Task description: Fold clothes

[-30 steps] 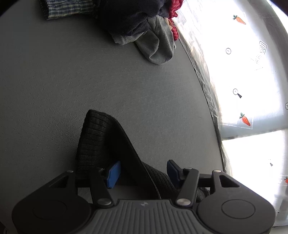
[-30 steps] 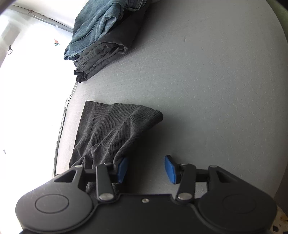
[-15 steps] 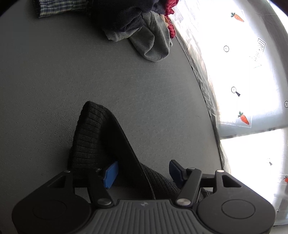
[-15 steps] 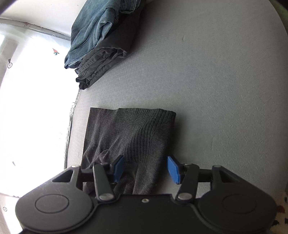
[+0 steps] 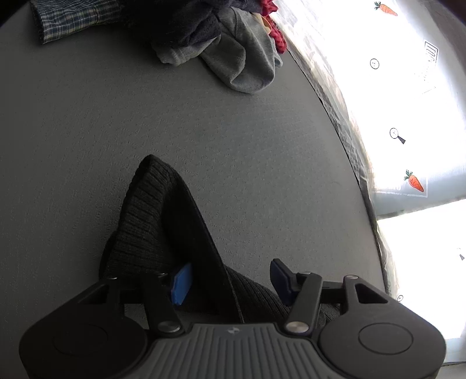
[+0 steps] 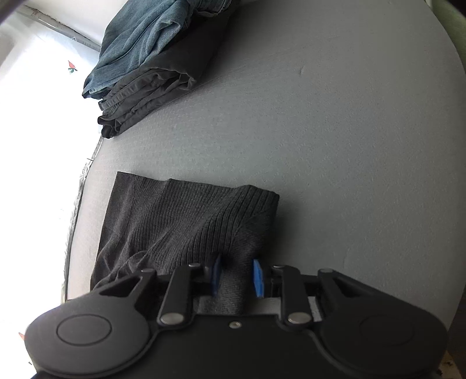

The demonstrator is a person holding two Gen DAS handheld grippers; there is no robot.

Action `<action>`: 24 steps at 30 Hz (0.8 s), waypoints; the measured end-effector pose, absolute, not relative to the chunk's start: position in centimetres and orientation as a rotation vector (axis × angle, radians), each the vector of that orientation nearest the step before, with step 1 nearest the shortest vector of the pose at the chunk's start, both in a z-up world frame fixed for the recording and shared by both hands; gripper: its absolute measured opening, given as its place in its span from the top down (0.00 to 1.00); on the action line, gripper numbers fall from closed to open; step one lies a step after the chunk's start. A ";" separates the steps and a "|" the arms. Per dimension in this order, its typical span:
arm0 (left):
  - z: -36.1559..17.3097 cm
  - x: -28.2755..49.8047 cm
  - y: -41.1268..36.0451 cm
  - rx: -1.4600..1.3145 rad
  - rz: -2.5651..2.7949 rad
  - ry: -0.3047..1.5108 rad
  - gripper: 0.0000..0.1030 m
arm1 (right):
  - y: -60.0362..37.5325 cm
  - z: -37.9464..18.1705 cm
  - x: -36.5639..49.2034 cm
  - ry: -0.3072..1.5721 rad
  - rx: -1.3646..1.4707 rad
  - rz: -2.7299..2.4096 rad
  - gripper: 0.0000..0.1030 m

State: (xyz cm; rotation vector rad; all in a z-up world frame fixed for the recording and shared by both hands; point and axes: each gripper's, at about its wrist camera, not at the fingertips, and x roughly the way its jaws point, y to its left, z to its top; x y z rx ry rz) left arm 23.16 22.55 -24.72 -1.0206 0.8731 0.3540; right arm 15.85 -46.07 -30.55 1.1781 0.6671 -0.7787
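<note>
1. Both hand-held grippers tip steeply down at a grey table [image 5: 262,163], coming in over its near edge.
2. The left gripper [image 5: 230,281] has just been closing, but its blue pads [image 5: 181,284] still stand apart. A raised fold of the dark ribbed knit garment [image 5: 151,221] runs up between them. The left pad lies against the cloth; the right pad looks clear of it, so I would not call this a grip yet.
3. The right gripper [image 6: 237,277] has also just been closing, and here the pads [image 6: 257,278] are drawn close together with a bunched ridge of the same knit garment [image 6: 186,221] pinched between them.
4. The garment lies on the table right below both tools. From the right wrist it spreads flat toward the bright table edge on the left, its ribbed hem at the far end. From the left wrist it rises in a peaked fold pointing away from the camera.
5. There are no bins or baskets; the clothes sit straight on the table.
6. Far off in the right wrist view is a folded stack: blue jeans [image 6: 145,43] on top of dark trousers [image 6: 151,99].
7. Far off in the left wrist view is a loose heap [image 5: 186,32] of dark, grey and red pieces, with a plaid shirt [image 5: 75,20] beside it.
8. Past the table edge hangs a bright sheet printed with carrots [image 5: 415,182].
</note>
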 end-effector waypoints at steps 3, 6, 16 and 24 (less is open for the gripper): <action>-24.8 23.7 22.7 -1.010 0.401 0.886 0.87 | -46.5 -30.9 15.6 0.646 1.218 -0.784 0.95; -24.7 24.0 23.3 -1.043 0.414 0.857 0.98 | -46.7 -30.4 15.6 0.622 1.217 -0.783 0.95; -13.8 25.0 21.5 -0.902 0.148 0.494 0.98 | -47.2 -23.5 16.1 0.374 1.263 -0.614 0.96; -14.7 18.6 21.8 -0.834 0.198 0.465 0.98 | -47.9 -21.2 13.8 0.360 1.168 -0.642 0.96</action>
